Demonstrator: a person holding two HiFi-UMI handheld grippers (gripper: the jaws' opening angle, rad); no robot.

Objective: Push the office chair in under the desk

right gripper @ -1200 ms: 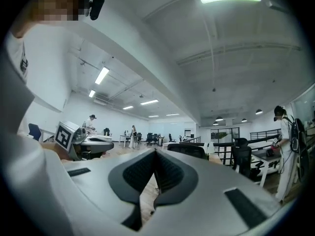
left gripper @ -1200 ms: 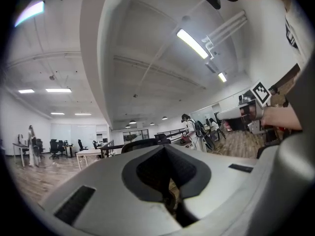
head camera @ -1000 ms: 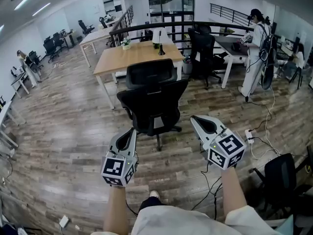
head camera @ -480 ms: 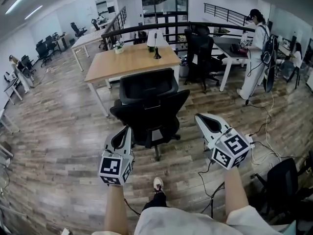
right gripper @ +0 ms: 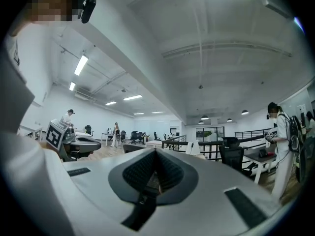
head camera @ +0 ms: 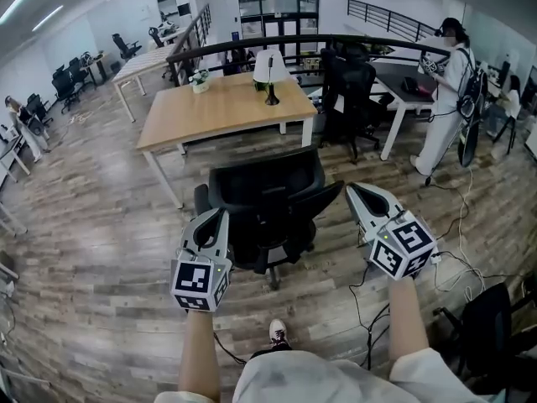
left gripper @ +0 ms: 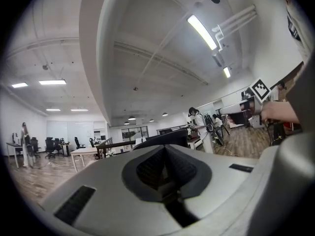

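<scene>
A black office chair [head camera: 267,201] stands on the wood floor with its back toward me, short of the wooden desk [head camera: 220,107] behind it. My left gripper [head camera: 220,215] is shut, its tip beside the chair's left side. The right gripper [head camera: 352,190] is shut too, its tip at the chair back's right edge. Whether either tip touches the chair I cannot tell. In the left gripper view the shut left gripper [left gripper: 165,151] points over the chair's top edge [left gripper: 162,137]. The right gripper [right gripper: 155,154] shows shut in its own view, nothing between its jaws.
A lamp [head camera: 270,67] and a small plant [head camera: 199,78] stand on the desk. Another black chair [head camera: 348,91] and a standing person [head camera: 449,82] are at the right by a white desk. Cables and a power strip [head camera: 436,257] lie on the floor at my right.
I have walked toward the chair and desk; both grippers moved forward. They were behind the chair and now flank its back. Both stay shut.
</scene>
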